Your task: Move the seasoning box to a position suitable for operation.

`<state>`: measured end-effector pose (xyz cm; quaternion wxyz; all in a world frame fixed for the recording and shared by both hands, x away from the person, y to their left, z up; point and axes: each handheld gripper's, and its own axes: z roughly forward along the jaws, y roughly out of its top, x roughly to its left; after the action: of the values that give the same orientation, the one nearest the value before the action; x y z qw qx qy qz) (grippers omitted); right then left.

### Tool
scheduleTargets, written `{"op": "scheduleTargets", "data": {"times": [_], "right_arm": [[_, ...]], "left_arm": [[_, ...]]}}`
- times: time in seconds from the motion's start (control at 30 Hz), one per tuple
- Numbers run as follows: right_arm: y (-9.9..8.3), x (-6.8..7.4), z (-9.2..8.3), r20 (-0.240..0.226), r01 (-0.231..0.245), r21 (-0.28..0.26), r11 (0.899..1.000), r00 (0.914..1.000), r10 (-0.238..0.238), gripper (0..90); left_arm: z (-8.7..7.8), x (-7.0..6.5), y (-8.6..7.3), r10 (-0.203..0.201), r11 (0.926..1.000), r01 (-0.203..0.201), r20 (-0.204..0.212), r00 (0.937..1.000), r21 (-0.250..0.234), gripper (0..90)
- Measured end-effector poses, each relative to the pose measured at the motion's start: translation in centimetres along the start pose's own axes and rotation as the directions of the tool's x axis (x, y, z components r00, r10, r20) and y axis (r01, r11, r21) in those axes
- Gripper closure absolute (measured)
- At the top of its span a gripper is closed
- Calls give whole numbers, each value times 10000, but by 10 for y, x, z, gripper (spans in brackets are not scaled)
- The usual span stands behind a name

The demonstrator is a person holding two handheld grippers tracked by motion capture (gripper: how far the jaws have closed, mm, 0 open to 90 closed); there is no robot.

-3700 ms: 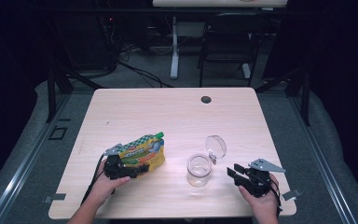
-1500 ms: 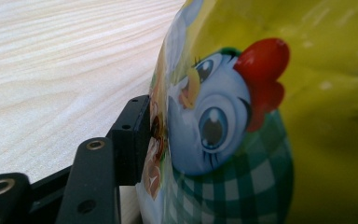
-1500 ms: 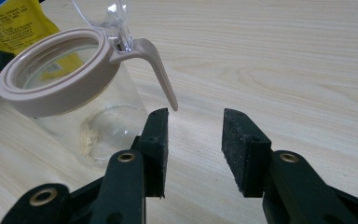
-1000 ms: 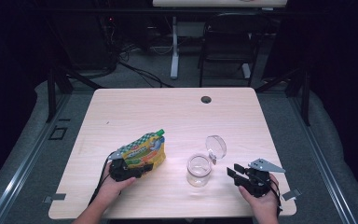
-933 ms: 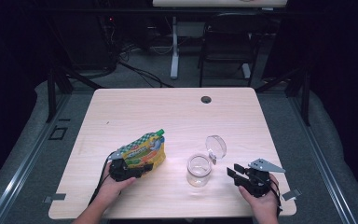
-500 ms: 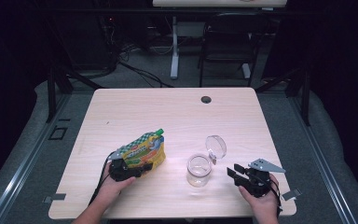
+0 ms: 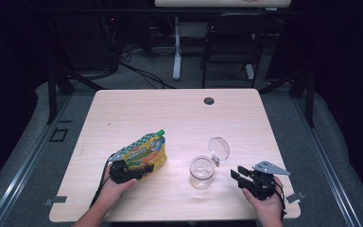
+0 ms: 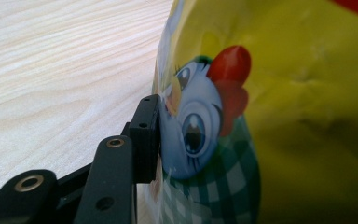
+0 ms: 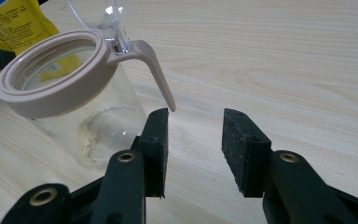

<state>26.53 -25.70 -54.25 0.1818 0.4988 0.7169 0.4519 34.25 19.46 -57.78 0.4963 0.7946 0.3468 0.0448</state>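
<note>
Pouch (image 7: 144,152) lies left of the jar (image 7: 202,171) on the table (image 7: 179,113)

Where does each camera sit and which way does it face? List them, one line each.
High view: above the person's side, facing forward and down on the table; forearms, both tongs.
Left gripper view: on the left tongs, against the snack bag; one jaw.
Right gripper view: on the right tongs, toward the jar; both jaws.
Shared: bag, jar.
</note>
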Motion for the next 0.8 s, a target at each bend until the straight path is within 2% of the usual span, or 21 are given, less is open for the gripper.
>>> {"op": "scheduleTargets", "data": {"times": [0.33,0.8], "right_arm": [[0,0,-1,25,33,-35,10000,10000,-33,615],[0,1,-1,18,71,-104,9999,10000,-70,615]], "left_arm": [[-3,-1,2,103,9998,-100,-168,9998,151,584],[-15,-6,11,100,9986,-109,-181,9998,-524,585]]}}
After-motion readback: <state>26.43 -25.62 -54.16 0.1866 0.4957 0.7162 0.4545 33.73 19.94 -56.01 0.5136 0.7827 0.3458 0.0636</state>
